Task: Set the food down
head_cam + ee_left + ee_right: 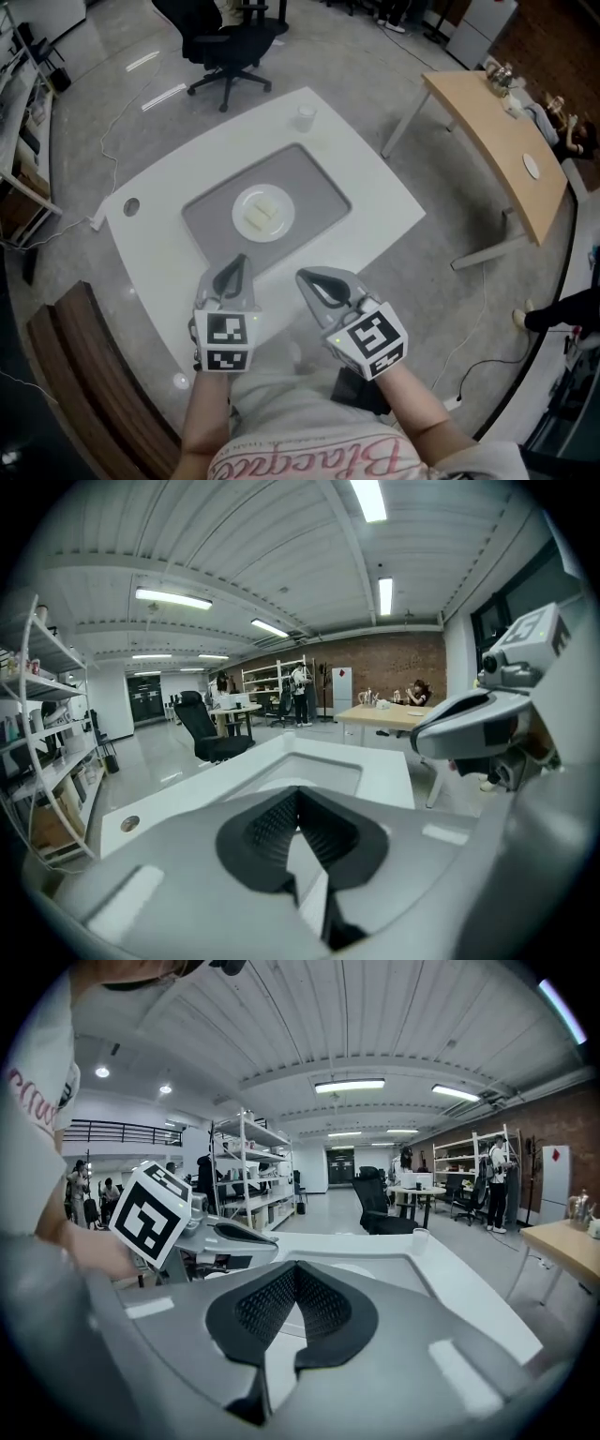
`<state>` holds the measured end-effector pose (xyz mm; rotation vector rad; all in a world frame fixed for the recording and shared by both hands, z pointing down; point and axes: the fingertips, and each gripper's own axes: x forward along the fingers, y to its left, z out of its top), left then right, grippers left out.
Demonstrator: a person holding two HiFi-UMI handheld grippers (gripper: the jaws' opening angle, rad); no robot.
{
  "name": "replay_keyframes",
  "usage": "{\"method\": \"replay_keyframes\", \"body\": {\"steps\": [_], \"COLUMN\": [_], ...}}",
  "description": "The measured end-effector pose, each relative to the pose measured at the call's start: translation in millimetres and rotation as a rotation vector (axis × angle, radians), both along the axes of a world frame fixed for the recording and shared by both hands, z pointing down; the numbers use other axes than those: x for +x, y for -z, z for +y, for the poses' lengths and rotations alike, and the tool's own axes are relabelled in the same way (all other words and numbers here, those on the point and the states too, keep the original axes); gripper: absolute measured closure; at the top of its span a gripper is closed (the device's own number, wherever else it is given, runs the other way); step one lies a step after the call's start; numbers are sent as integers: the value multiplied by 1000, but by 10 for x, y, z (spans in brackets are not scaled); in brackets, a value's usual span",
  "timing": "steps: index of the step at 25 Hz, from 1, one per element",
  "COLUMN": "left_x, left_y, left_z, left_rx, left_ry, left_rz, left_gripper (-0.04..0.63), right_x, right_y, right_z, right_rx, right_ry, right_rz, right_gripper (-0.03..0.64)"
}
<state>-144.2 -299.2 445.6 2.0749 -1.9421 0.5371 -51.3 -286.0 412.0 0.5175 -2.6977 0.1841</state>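
Two grippers: left gripper (pixel 240 262) and right gripper (pixel 304 277), jaws together, holding nothing.
Food (pixel 264 216): on plate (pixel 240 200), ahead of both, apart.

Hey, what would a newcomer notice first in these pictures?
A white plate of pale food sits on a grey mat in the middle of the white table. Nearer the person, the left gripper and right gripper hover side by side over its near edge, both shut and empty.

Food (pixel 262 215) on plate (pixel 241 201), plate on mat (pixel 314 180), mat on table (pixel 377 204); cup (pixel 305 117) behind
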Motion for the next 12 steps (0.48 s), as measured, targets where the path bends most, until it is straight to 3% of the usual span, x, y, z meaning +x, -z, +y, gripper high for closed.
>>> {"method": "replay_keyframes", "body": {"steps": [6, 12], "left_x": [101, 201], "left_y": [262, 411], "left_z": [311, 566], "left_rx": [42, 34], "left_ry": [18, -7], "left_rz": [78, -17], "left_gripper": [595, 595], "right_x": [106, 54], "right_y": [206, 227], "right_z": [265, 490], "right_rx": [13, 80], "right_ry": [41, 99], "right_rz": [11, 3], "right_gripper": [615, 615]}}
